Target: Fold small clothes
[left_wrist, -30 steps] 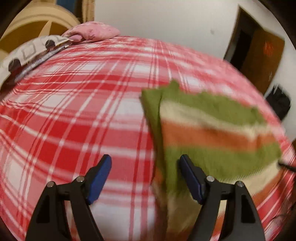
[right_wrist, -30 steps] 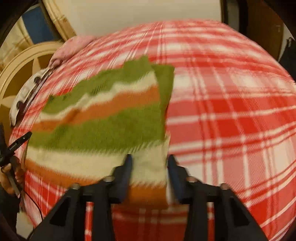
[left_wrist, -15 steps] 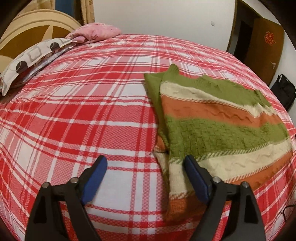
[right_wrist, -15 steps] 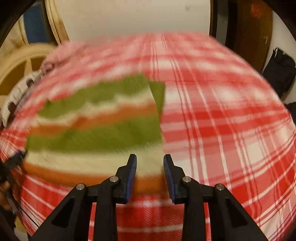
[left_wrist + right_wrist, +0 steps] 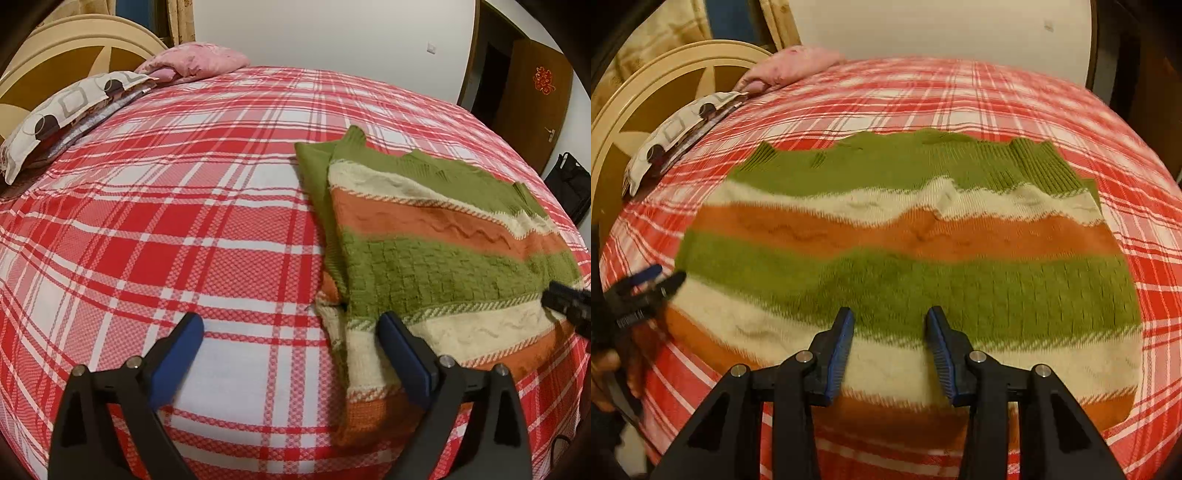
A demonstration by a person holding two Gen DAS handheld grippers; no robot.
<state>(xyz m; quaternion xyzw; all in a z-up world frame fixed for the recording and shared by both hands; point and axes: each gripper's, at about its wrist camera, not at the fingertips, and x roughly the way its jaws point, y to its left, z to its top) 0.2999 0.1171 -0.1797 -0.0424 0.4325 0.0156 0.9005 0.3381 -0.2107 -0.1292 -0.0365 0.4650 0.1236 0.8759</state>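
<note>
A knit sweater (image 5: pixel 436 258) striped green, cream and orange lies folded flat on the red plaid bed (image 5: pixel 166 229). It fills the middle of the right wrist view (image 5: pixel 905 243). My left gripper (image 5: pixel 291 332) is open and empty, with its right finger over the sweater's left edge. My right gripper (image 5: pixel 890 325) is open and empty above the sweater's near part. Its tip shows at the right edge of the left wrist view (image 5: pixel 569 302). The left gripper's tip shows at the left of the right wrist view (image 5: pixel 646 288).
A patterned pillow (image 5: pixel 62 114) and a pink pillow (image 5: pixel 192 62) lie by the cream headboard (image 5: pixel 74 40) at the far left. A brown door (image 5: pixel 532 92) and a black bag (image 5: pixel 570 184) stand beyond the bed's right side.
My right gripper let go of the sweater's edge, opened and moved left over its middle. My left gripper drew back a little and stayed open.
</note>
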